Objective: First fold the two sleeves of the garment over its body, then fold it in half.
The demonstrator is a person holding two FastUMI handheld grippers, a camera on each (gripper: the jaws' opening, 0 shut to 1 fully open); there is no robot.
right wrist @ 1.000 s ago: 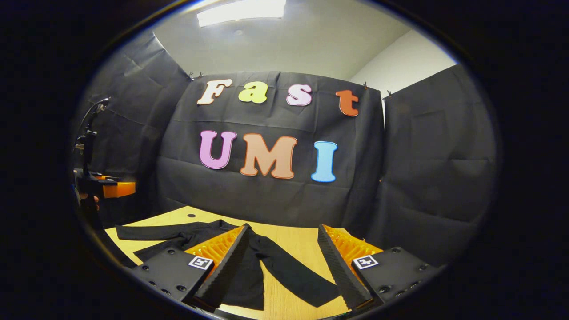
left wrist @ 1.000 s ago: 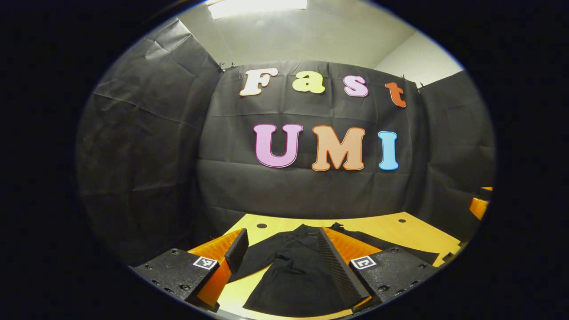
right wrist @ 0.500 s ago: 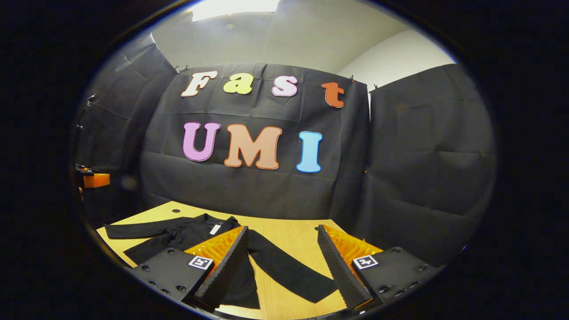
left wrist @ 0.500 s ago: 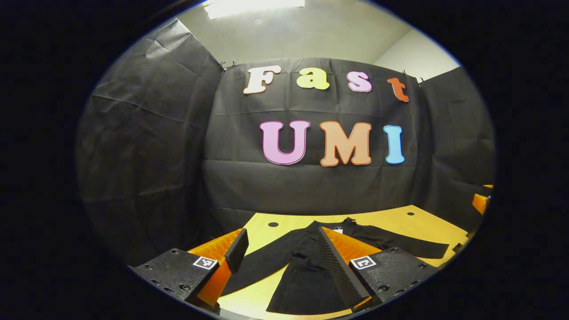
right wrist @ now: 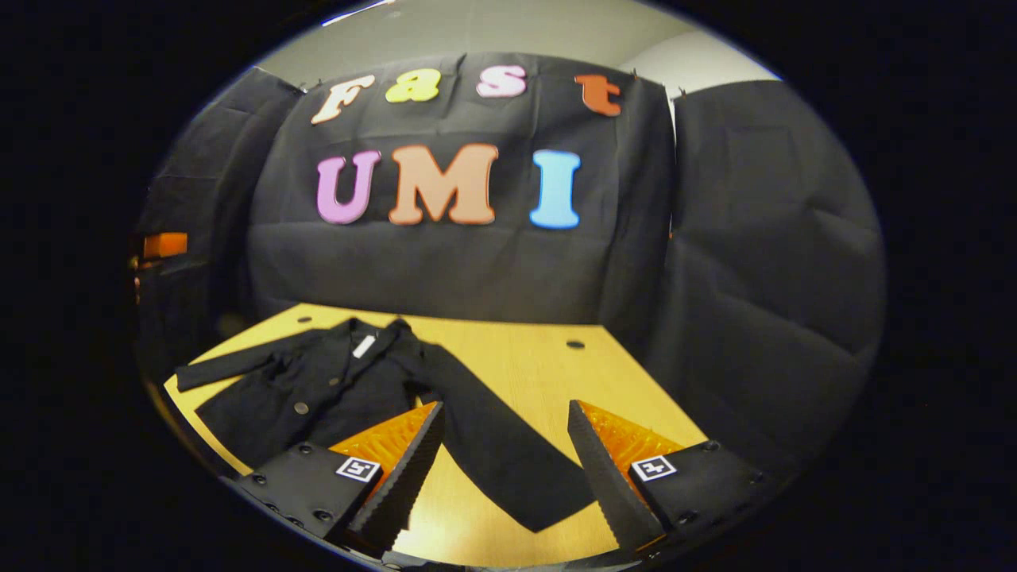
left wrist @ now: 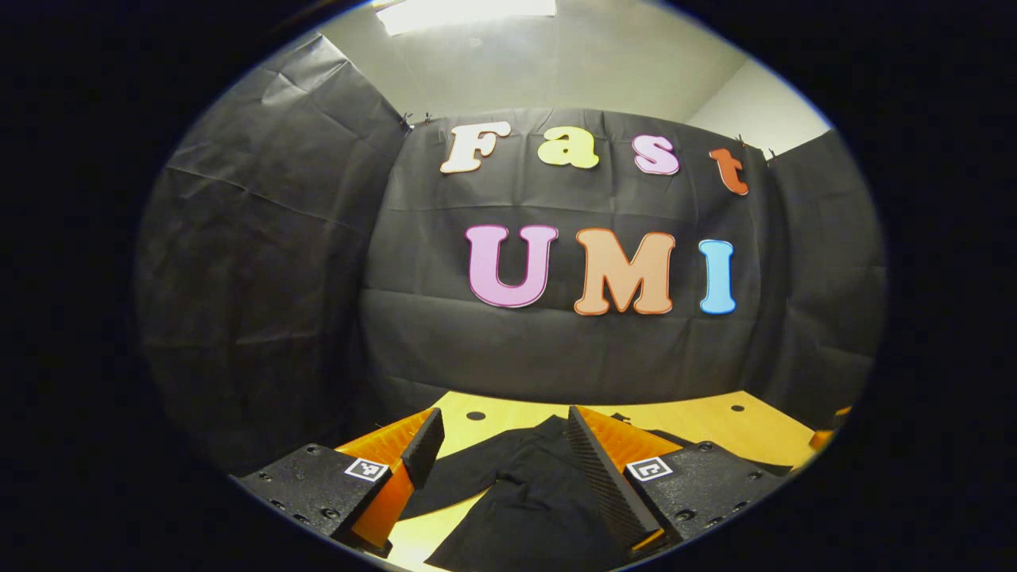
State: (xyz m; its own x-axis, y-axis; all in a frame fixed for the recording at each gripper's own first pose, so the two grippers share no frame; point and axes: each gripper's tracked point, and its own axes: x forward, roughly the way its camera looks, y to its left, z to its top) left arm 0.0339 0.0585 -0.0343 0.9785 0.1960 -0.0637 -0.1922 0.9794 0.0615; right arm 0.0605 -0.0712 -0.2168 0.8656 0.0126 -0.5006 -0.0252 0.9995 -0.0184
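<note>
Black long-sleeved jacket [right wrist: 334, 389], plain, with dark round buttons and a small white neck label [right wrist: 364, 346]. Tabletop [right wrist: 508, 349]: light yellow-brown wood grain with dark round holes. Booth wall cloth [right wrist: 763, 238]: plain black, creased.

Left gripper [left wrist: 496, 465]: two black matte mounting blocks dotted with round screws, each carrying a small white square tag with a black pattern. Right gripper [right wrist: 504, 457] matches — same black screw-studded blocks, same tags, long wedge-shaped fingers [right wrist: 401, 477] with finely ribbed inner faces.
</note>
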